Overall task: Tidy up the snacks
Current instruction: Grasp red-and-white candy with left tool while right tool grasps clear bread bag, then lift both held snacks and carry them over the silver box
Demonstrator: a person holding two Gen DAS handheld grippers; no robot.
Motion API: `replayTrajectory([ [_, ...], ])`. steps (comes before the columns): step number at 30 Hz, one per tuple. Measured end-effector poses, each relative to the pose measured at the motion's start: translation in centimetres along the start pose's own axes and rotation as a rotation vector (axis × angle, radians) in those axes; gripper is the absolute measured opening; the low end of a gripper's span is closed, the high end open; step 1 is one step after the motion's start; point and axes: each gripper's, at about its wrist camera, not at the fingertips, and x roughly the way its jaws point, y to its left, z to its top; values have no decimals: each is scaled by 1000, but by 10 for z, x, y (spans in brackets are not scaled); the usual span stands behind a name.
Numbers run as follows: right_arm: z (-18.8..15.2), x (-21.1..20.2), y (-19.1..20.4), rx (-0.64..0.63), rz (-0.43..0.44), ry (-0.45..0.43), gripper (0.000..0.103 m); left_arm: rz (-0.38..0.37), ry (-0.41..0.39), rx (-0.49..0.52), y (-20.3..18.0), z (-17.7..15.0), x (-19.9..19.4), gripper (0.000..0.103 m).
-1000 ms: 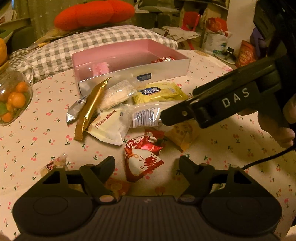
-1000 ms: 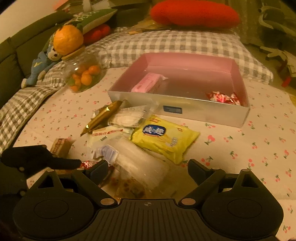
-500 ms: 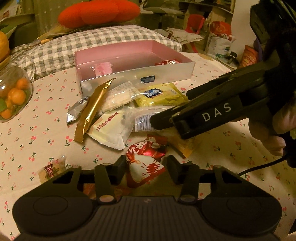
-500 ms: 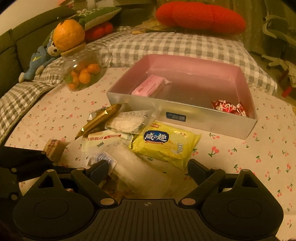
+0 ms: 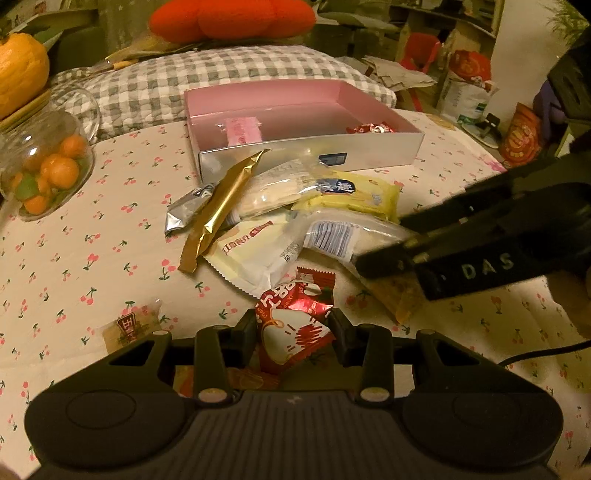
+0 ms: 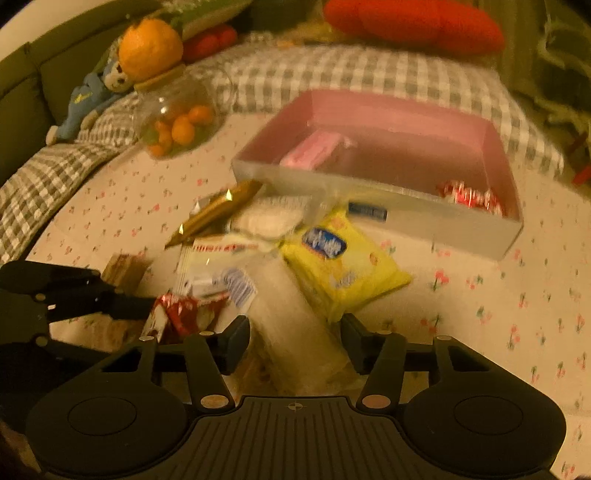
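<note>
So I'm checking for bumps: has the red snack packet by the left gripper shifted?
Yes. The red packet has lifted and crumpled between the closing left gripper, nearer the white packet.

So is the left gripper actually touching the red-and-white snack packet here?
Touching. In the left wrist view both fingers of the left gripper, still closing, press the sides of the red-and-white snack packet, which crumples between them.

My working surface is a cherry-print tablecloth (image 5: 66, 258). At its far left stands a glass jar (image 5: 44, 166) of small oranges, topped by an orange-shaped lid (image 6: 151, 48). Behind lie a grey checked cushion (image 5: 229, 77), a red cushion (image 5: 232, 16) and a blue plush toy (image 6: 88, 99).
</note>
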Motion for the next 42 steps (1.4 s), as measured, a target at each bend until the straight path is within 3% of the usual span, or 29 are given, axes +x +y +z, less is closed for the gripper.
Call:
replayTrajectory([
  [3, -2, 0, 8, -16, 22, 40, 52, -1, 3, -4, 0, 0, 0, 38],
  [13, 1, 7, 6, -10, 4, -26, 51, -4, 7, -8, 0, 1, 0, 38],
  [19, 0, 6, 14, -37, -14, -49, 30, -8, 8, -10, 1, 1, 0, 36],
  [24, 1, 2, 16, -34, -7, -47, 25, -32, 18, -33, 3, 4, -2, 35],
  [42, 6, -26, 5, 84, 58, -76, 21, -60, 0, -70, 2, 11, -22, 35],
])
